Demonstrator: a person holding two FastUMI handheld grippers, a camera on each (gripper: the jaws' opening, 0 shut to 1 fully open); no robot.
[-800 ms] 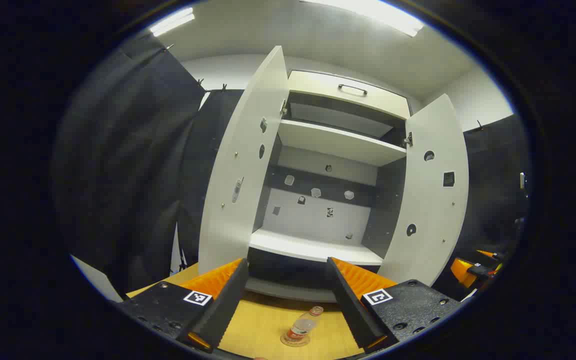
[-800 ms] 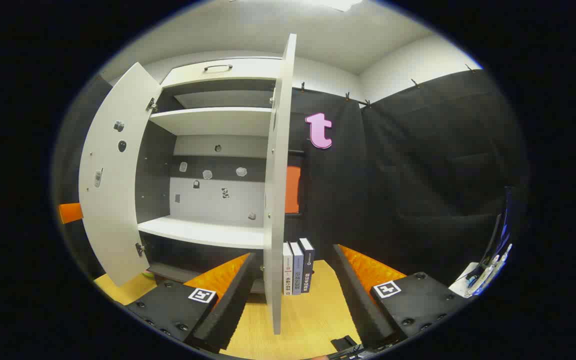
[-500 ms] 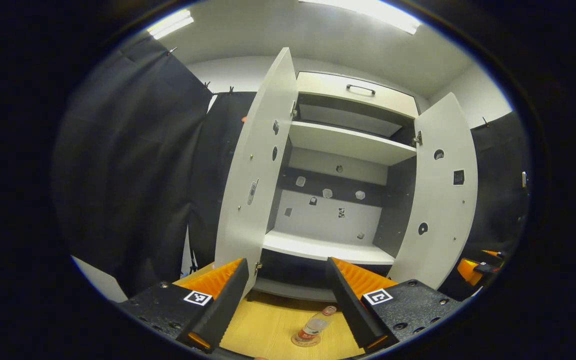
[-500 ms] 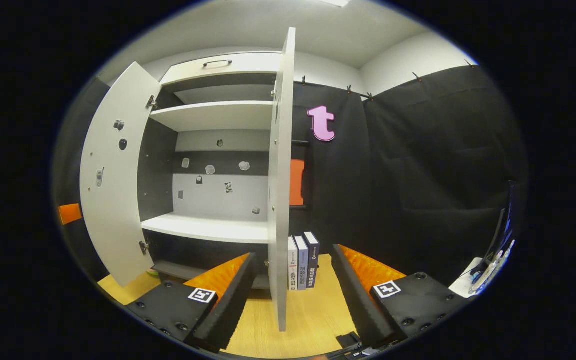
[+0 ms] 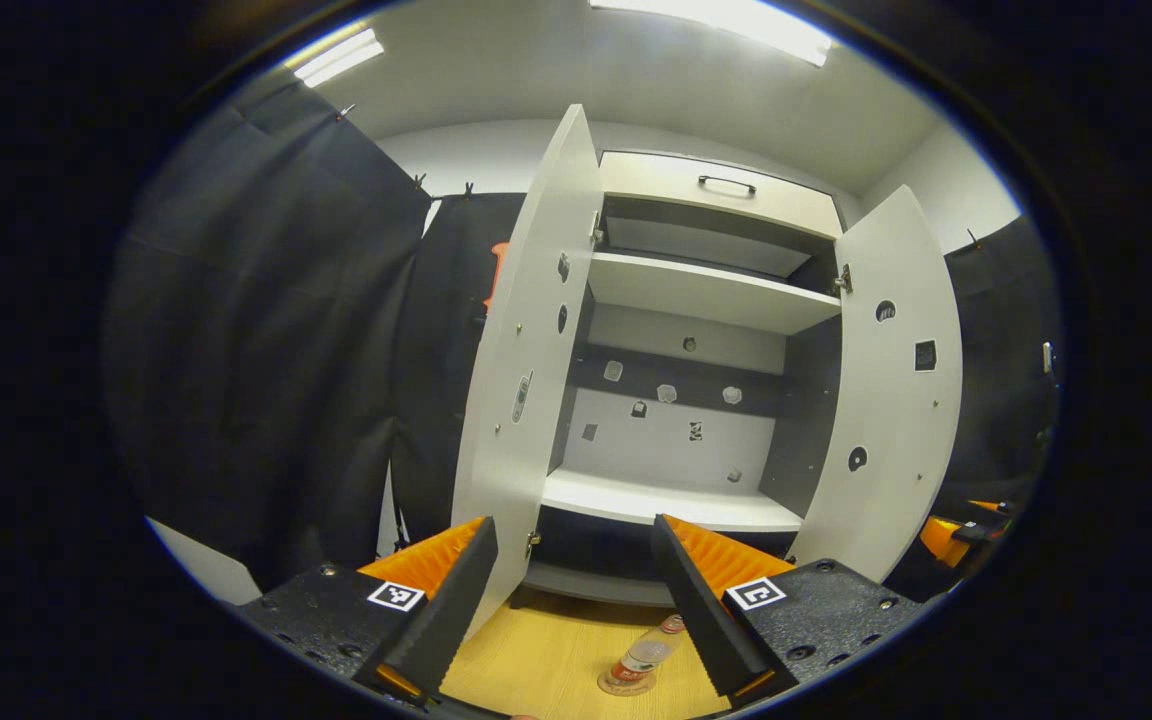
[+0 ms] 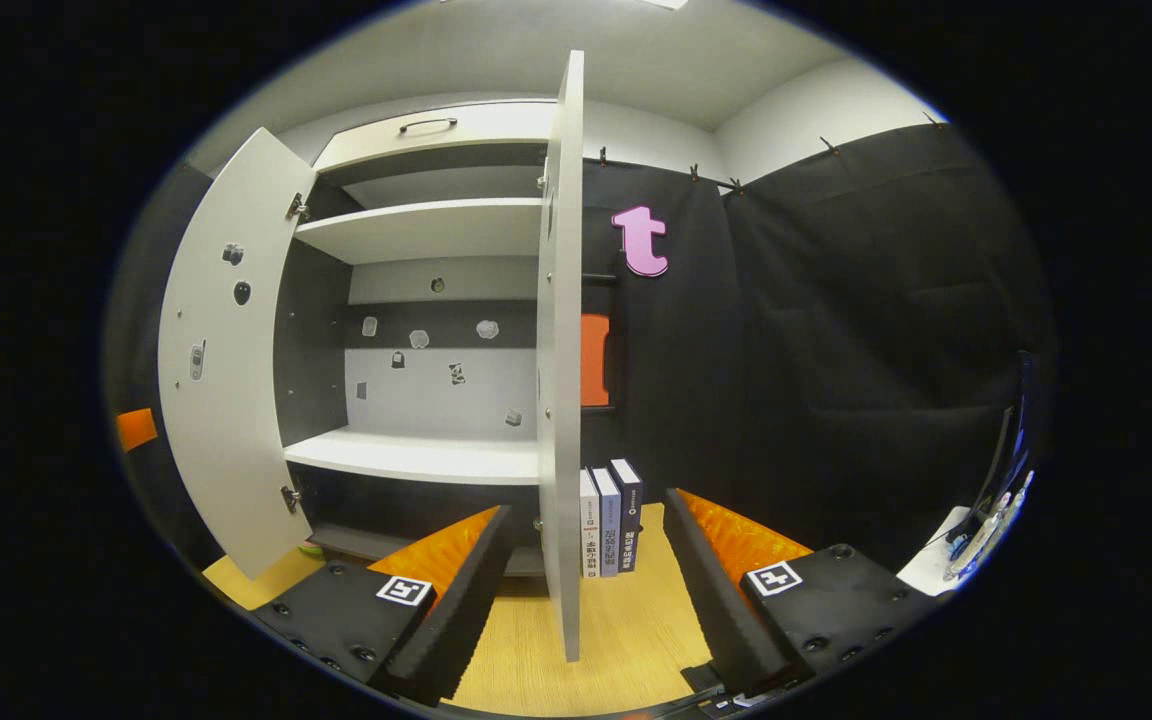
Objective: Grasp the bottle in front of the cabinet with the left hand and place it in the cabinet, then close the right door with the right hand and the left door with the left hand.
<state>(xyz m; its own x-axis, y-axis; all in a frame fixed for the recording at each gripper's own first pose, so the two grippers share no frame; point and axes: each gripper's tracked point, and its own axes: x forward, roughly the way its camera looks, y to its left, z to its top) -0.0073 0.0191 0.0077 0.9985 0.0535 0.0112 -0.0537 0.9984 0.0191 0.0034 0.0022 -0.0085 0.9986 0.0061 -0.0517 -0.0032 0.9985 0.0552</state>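
The left gripper (image 5: 571, 600) has its fingers spread wide, nothing between them; the bottle (image 5: 642, 656) stands on the wooden surface (image 5: 536, 660) just inside the right-hand finger, ahead of the open cabinet (image 5: 681, 400); the right gripper (image 6: 586, 590) also gapes, the right door (image 6: 558, 380) edge-on between its fingers, books (image 6: 608, 520) beyond.

Cloth-walled booth, open cabinet (image 5: 696, 400)

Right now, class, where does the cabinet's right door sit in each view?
Left gripper view: the right door stands open, right of centre.
Right gripper view: the right door stands edge-on near the centre, books beside it.
Shared landmark: the middle shelf.
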